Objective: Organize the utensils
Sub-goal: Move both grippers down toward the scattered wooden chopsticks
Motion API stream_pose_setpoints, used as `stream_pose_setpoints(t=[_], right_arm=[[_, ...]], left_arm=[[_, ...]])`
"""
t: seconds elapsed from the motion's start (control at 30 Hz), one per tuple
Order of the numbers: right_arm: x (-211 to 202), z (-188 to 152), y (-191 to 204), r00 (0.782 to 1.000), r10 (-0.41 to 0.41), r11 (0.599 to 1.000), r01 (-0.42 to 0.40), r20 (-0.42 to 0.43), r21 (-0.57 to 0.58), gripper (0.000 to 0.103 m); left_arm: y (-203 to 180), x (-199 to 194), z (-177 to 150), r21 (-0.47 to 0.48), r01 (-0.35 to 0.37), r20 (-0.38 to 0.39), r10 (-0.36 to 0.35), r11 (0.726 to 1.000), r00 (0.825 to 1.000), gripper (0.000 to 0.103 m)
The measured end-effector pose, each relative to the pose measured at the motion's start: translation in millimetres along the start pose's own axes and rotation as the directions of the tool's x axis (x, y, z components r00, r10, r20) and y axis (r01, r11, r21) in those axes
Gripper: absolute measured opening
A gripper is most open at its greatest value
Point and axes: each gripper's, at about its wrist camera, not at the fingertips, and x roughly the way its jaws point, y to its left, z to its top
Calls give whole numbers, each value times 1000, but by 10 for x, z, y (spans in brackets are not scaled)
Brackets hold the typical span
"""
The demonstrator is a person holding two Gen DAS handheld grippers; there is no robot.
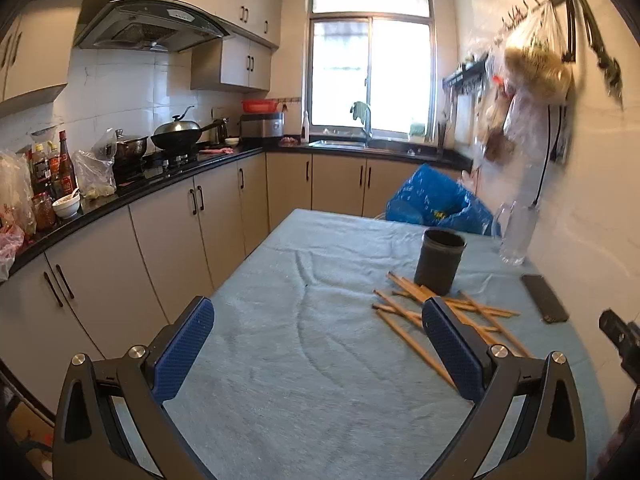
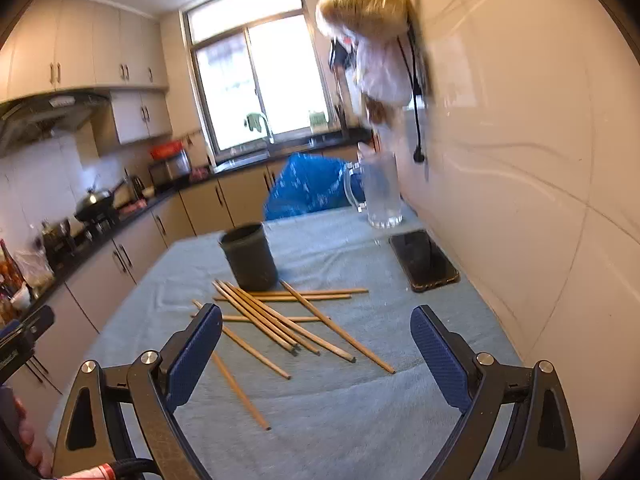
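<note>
**Both grippers open above scattered chopsticks**

On the pale blue cloth-covered surface (image 1: 304,320), a loose pile of brown wooden chopsticks (image 2: 288,320) lies criss-crossed just in front of a dark grey cylindrical holder (image 2: 249,256), which stands upright and open at the top. Several sticks reach to the holder's base; whether they touch it cannot be told. None of the chopsticks visibly stands in the holder.

The left gripper (image 1: 318,354) hovers over bare cloth with its blue-padded fingers (image 1: 184,352) spread wide and nothing between them; the chopsticks lie to its right, partly hidden behind the right-hand finger. The right gripper (image 2: 316,358) is likewise spread wide, its blue-padded fingers (image 2: 440,360) framing the near ends of the chopsticks from above without touching them.

A flat black smartphone (image 2: 424,260) lies on the cloth near the white tiled wall (image 2: 540,160), to the right of the holder. A clear glass mug with a handle (image 2: 378,192) stands beyond it, and a blue plastic bag (image 2: 308,186) sits at the far edge. Plastic bags (image 1: 532,80) hang, blurred, from wall hooks above.
</note>
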Motion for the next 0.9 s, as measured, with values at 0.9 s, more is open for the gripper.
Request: stream_pose_setpoints(t=[0.9], right_arm=[[-293, -164, 73, 998, 41, 999, -42, 37, 31, 95]], left_arm=[[-9, -303, 0, -20, 18, 28, -17, 1000, 999, 103]])
